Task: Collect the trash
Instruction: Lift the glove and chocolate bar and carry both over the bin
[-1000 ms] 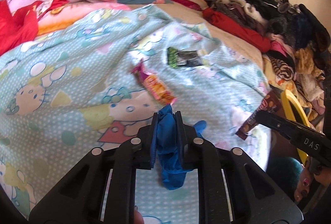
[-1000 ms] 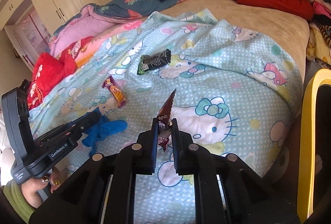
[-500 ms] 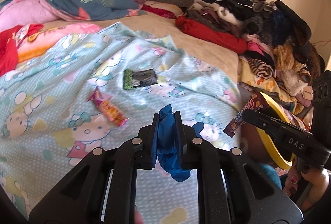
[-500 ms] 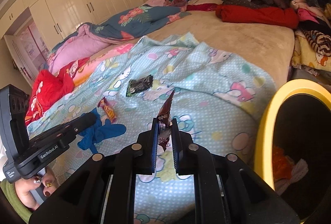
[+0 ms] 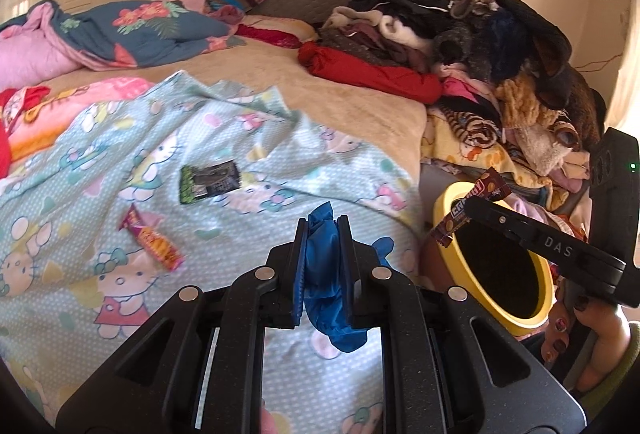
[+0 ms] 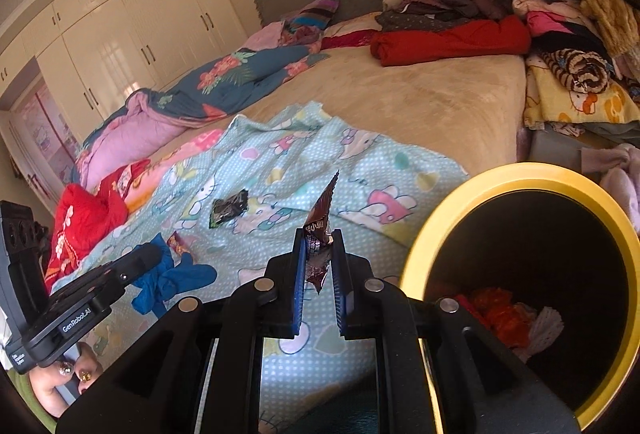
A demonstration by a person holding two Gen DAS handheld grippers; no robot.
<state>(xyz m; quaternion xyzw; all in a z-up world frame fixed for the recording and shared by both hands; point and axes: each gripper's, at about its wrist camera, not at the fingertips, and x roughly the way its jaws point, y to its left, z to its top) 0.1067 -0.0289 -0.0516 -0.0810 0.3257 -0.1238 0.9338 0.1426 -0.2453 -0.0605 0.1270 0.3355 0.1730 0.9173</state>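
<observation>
With the right gripper [image 6: 317,254] clamped on a crinkly brown snack wrapper [image 6: 320,234] beside the yellow-rimmed black bin [image 6: 492,177] and the left gripper [image 5: 323,254] pinching a limp blue plastic glove [image 5: 328,298] over the bed, releasing early would likely drop either onto the sheet.

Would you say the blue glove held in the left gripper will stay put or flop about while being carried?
The blue glove probably flops: it hangs limp below the left gripper, bunched and creased. It looks thin and light, so it likely sways rather than slips out.
</observation>
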